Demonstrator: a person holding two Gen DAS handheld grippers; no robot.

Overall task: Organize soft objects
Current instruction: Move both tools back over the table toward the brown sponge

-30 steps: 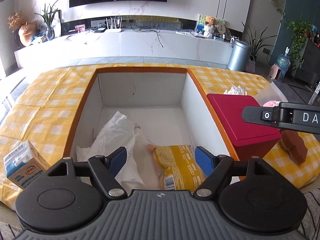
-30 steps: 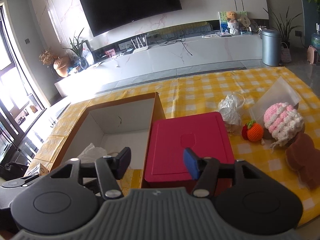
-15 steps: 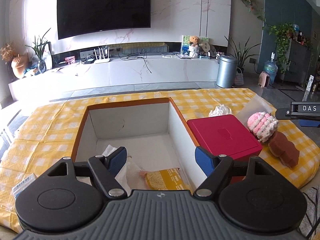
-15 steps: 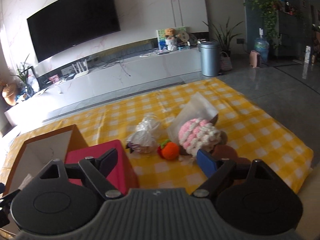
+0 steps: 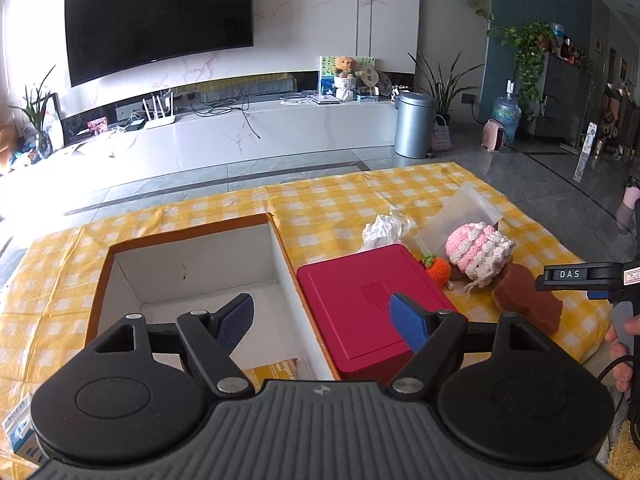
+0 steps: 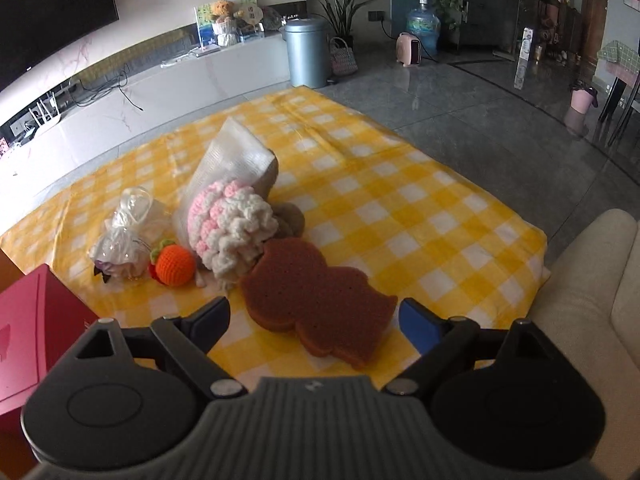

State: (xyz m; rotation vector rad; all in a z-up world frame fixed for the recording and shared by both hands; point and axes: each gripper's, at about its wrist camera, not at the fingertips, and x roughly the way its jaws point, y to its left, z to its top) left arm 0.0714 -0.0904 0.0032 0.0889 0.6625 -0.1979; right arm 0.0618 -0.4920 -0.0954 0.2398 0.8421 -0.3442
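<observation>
Right gripper (image 6: pixel 314 316) fingers are spreading wider, empty, over the brown sponge (image 6: pixel 316 300) near the table's right edge; left gripper (image 5: pixel 326 320) is hanging apart, empty. Box (image 5: pixel 192 256) is holding a yellow packet (image 5: pixel 276 370); several soft items remain.
</observation>
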